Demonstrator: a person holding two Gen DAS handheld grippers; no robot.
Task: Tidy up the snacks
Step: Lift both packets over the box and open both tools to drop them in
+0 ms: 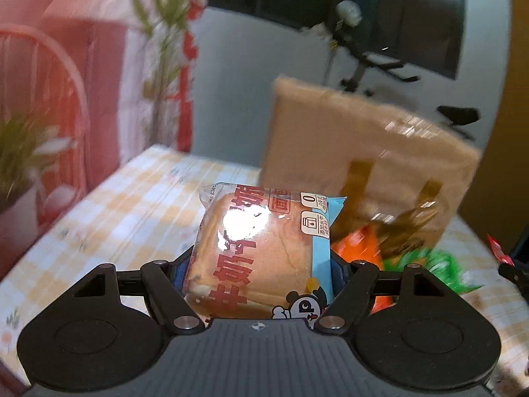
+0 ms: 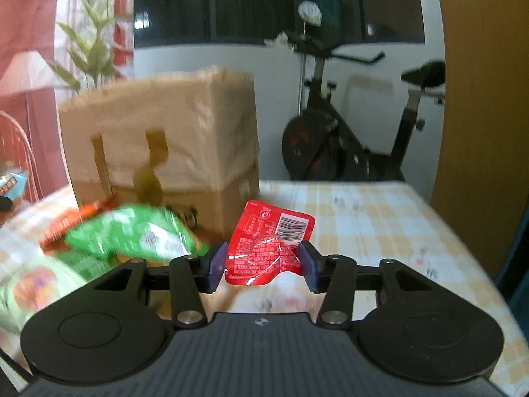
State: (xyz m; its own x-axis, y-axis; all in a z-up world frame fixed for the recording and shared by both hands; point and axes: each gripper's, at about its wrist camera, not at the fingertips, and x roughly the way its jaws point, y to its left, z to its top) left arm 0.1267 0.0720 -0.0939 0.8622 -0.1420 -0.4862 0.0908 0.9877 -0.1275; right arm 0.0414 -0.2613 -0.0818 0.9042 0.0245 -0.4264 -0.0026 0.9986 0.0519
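Observation:
My left gripper [image 1: 259,271] is shut on a wrapped bread bun [image 1: 261,251] with red print and a blue edge, held above the checked tablecloth [image 1: 125,211]. My right gripper [image 2: 263,263] is shut on a red snack packet [image 2: 267,248] with a barcode, its pads pressing the crumpled lower part. A brown cardboard box [image 2: 162,142] with tape strips stands behind the snacks; it also shows in the left wrist view [image 1: 367,162]. A green snack bag [image 2: 132,231] and an orange packet [image 2: 79,215] lie in front of the box, left of my right gripper. The bun also shows at the far left of the right wrist view [image 2: 13,183].
A potted plant [image 1: 23,152] and a pink wire rack [image 1: 39,76] stand at the table's left. An exercise bike [image 2: 360,132] stands behind the table. A round green-rimmed pack [image 2: 29,287] lies at the near left. The tablecloth [image 2: 380,225] stretches to the right.

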